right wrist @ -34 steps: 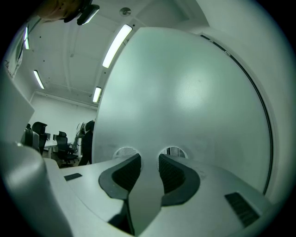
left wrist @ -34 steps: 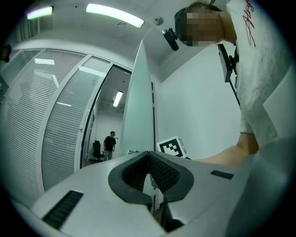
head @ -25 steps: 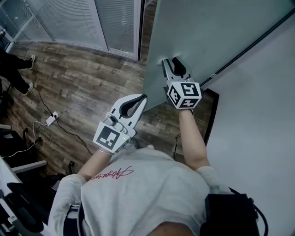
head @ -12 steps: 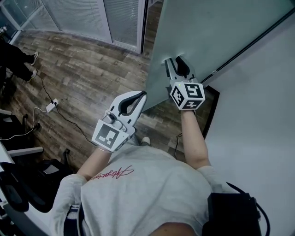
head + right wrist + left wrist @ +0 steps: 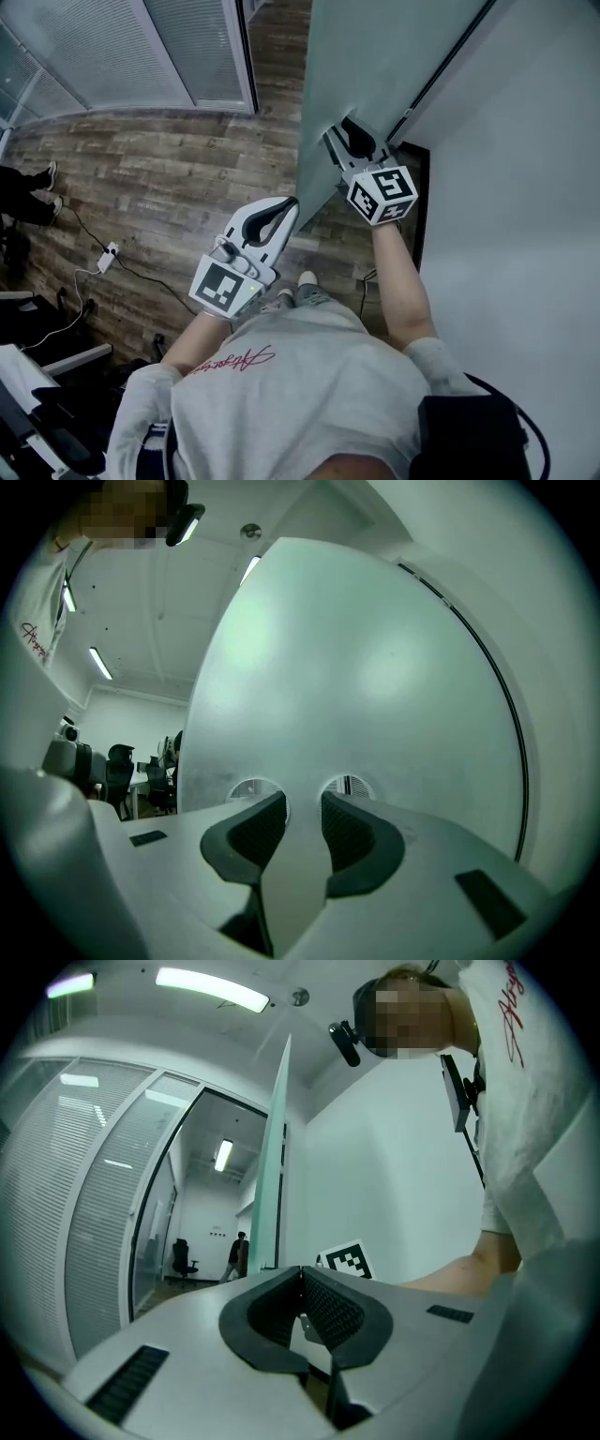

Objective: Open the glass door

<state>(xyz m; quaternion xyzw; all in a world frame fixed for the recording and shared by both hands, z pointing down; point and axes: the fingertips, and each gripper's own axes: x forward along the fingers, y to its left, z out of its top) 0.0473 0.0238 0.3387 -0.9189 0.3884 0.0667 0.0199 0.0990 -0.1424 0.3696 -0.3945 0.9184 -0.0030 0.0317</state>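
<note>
The frosted glass door [image 5: 375, 56] stands ajar, swung toward the white wall on the right. My right gripper [image 5: 345, 133] has its fingertips against the door's face near its free edge, jaws open with nothing between them. In the right gripper view the glass door [image 5: 375, 686] fills the frame behind the right gripper [image 5: 305, 803]. My left gripper [image 5: 292, 202] hovers just left of the door's edge, shut and empty. In the left gripper view the left gripper [image 5: 301, 1271] has its tips together, and the door [image 5: 272, 1166] shows edge-on.
A white wall [image 5: 525, 187] runs along the right. Glass partitions with blinds [image 5: 141, 47] stand at the back left over the wooden floor [image 5: 169, 178]. A power strip with cable [image 5: 105, 253] lies on the floor. A person [image 5: 236, 1252] stands far down the corridor.
The door has swung further toward the white wall. Both grippers have moved along with it, the right still against the glass, and the head view has shifted forward.
</note>
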